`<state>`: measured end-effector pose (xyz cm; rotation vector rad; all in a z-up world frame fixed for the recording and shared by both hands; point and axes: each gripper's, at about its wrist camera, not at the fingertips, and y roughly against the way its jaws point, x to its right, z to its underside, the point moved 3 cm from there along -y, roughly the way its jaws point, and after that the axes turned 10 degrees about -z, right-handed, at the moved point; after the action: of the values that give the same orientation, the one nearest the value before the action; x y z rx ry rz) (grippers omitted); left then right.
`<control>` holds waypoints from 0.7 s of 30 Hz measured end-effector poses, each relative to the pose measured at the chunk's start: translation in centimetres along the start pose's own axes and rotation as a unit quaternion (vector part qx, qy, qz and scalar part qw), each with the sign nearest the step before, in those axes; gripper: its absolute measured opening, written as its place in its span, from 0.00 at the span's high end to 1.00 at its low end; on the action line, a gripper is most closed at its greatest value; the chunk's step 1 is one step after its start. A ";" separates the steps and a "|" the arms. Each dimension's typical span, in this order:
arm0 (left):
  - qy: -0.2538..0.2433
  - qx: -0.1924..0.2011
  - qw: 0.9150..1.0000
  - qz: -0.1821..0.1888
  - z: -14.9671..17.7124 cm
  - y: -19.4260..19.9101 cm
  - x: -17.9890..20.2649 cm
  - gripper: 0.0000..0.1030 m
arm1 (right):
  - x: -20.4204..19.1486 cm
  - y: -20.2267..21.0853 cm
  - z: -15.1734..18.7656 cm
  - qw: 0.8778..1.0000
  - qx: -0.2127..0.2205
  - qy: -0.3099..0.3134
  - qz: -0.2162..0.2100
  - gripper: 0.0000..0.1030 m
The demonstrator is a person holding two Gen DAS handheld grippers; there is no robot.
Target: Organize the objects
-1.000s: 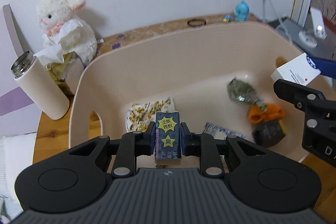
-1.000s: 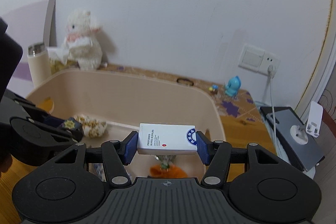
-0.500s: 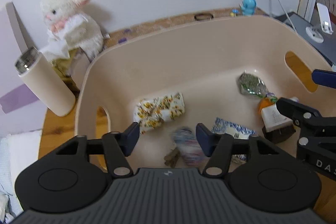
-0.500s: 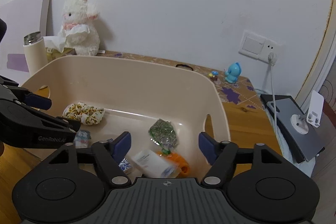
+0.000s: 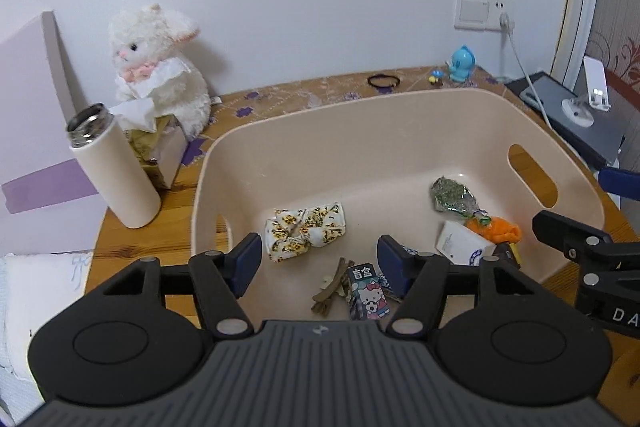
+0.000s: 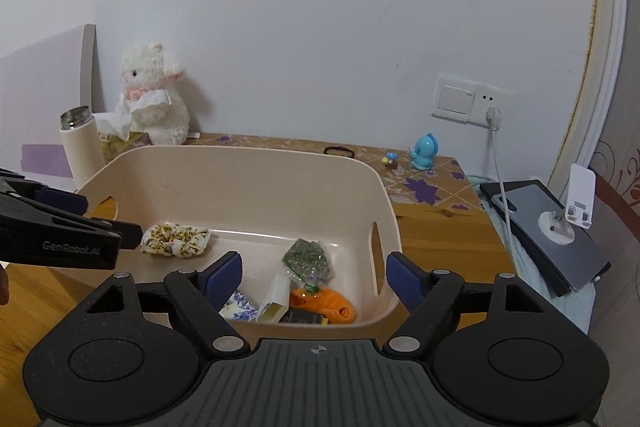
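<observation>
A beige plastic bin (image 5: 304, 135) (image 6: 256, 167) stands on the wooden table. In it lie a floral scrunchie (image 5: 306, 231) (image 6: 176, 239), a small Hello Kitty box (image 5: 367, 293), a white box (image 5: 464, 249) (image 6: 276, 297), a green packet (image 5: 454, 195) (image 6: 306, 259), an orange carrot toy (image 5: 496, 229) (image 6: 324, 303) and a brown clip (image 5: 332, 287). My left gripper (image 5: 320, 261) is open and empty above the bin's near side. My right gripper (image 6: 314, 277) is open and empty above the bin's right part.
A cream thermos (image 5: 114, 167), a tissue box (image 5: 160, 147) and a white plush rabbit (image 5: 158, 71) stand left of the bin. Behind it lie a black hair tie (image 5: 384, 81) and a blue figurine (image 5: 462, 63). A tablet and phone stand (image 6: 560, 223) sit at the right.
Both grippers opened and let go: the dark box dropped from the left one and the white box from the right one into the bin. Both grippers then rose and pulled back.
</observation>
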<state>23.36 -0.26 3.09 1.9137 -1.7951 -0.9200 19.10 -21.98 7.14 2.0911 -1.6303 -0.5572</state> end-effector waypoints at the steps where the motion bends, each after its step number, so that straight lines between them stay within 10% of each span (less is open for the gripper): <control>1: 0.001 0.004 1.000 -0.003 0.2 0.5 -0.1 0.36 | -0.1 0.4 0.1 1.000 0.003 0.000 0.001 0.22; 21: 0.018 0.044 0.999 0.004 4.6 8.0 -0.9 0.36 | -2.4 8.2 1.5 0.999 0.052 0.006 -0.011 0.19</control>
<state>14.39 0.35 5.24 1.9610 -1.8505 -0.8105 11.20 -21.58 10.59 2.1842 -1.6647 -0.4761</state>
